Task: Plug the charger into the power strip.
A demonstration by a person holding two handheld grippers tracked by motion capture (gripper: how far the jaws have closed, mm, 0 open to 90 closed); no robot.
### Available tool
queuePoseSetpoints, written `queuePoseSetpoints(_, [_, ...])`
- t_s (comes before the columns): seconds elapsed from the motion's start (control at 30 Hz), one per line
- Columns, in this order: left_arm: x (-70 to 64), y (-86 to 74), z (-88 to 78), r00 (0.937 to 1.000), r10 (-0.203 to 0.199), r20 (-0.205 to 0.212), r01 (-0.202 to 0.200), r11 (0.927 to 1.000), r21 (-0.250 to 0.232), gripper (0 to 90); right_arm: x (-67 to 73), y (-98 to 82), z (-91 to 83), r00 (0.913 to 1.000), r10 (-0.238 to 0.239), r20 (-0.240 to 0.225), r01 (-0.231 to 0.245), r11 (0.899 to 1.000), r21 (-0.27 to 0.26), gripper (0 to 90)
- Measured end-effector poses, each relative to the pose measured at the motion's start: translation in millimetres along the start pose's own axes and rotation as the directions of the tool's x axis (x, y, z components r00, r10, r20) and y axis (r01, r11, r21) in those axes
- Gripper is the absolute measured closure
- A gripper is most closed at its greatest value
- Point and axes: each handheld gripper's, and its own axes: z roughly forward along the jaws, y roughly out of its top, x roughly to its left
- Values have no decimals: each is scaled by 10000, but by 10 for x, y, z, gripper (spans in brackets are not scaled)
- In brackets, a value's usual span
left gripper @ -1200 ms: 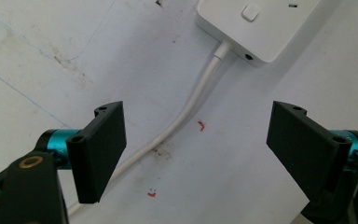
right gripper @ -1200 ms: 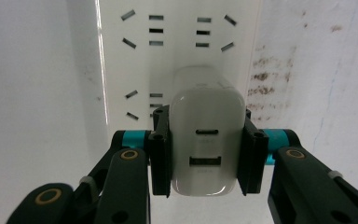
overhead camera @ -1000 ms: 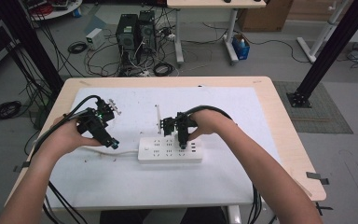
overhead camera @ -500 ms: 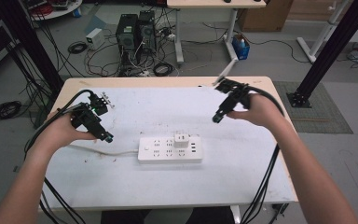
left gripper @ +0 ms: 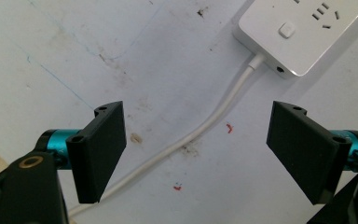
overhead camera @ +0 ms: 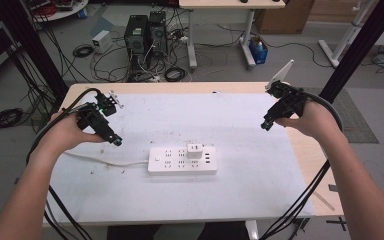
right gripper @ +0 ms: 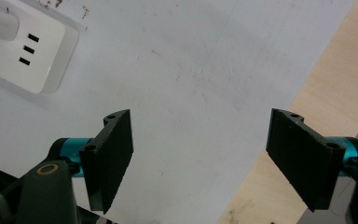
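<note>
- Gaping wide, the right gripper (overhead camera: 266,125) had jaws parted with nothing between them; they had just been opening, apparently after letting go of the plug (overhead camera: 195,150), so the insertion read as done.
- Left gripper (overhead camera: 116,141) jaws also stood released and empty, with the cord (left gripper: 214,116) passing on the sheet beneath the gap, not touched.
- Left gripper hovered just beside the strip's (overhead camera: 182,160) cord end, probably placed there to steady it if needed.
- Right gripper was well apart from the strip, raised over the sheet's (overhead camera: 240,200) right edge, likely pulled clear so the result was visible.
- Plug sat upright in a socket on the strip's right half, near the small ports; strip lay flat mid-table (overhead camera: 310,165).
- Count: two grippers, one strip, one plug, one white cord, one white sheet on one table.
- How deep the plug was seated could not be told.
</note>
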Motion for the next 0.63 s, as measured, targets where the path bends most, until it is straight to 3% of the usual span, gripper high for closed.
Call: queuePoseSetpoints(0.63, [-70, 2, -22, 10000, 73, -25, -73, 9999, 75, 198, 26, -124, -43, 9996, -234, 129, 235, 9996, -150, 223])
